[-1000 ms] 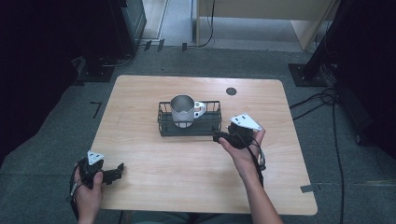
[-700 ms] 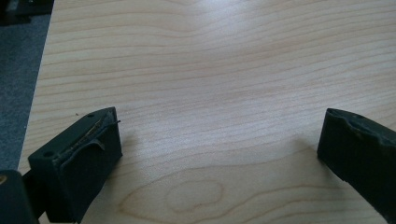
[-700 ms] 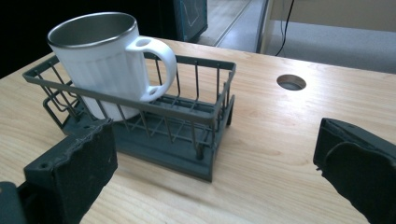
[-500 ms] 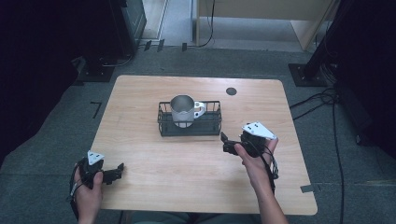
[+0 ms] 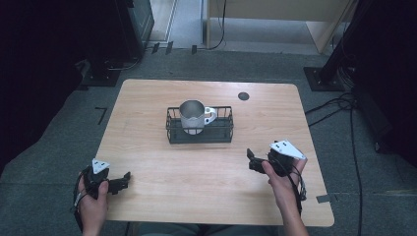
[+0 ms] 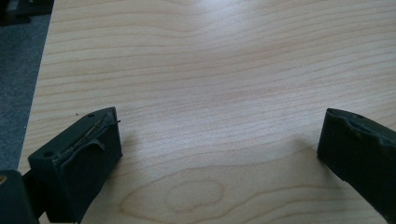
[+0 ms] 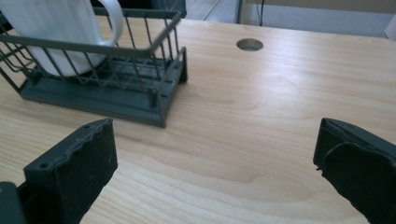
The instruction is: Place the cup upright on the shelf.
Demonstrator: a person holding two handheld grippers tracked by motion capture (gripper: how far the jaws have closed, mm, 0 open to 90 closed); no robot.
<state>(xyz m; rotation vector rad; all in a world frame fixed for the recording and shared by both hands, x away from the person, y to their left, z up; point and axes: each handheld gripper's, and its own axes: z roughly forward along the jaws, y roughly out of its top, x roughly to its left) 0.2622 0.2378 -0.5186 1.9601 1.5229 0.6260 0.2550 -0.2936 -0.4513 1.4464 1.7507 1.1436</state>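
Mug (image 5: 192, 116) in basket (image 5: 199, 134), well beyond right hand-held gripper (image 5: 253, 161).

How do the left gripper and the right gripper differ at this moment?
The left gripper sits at the table's near left corner, while the right gripper is closer to the basket. The left looks at bare wood; the right faces the basket with the mug. Both are open and hold nothing.

- One table (image 5: 162, 206) is counted.
- One wire basket (image 5: 199, 133) is counted.
- One mug (image 5: 192, 115) is counted, inside it.
- Two grippers are counted: left gripper (image 5: 124, 180), right gripper (image 5: 252, 160).
- One round hole (image 5: 243, 96) is counted.
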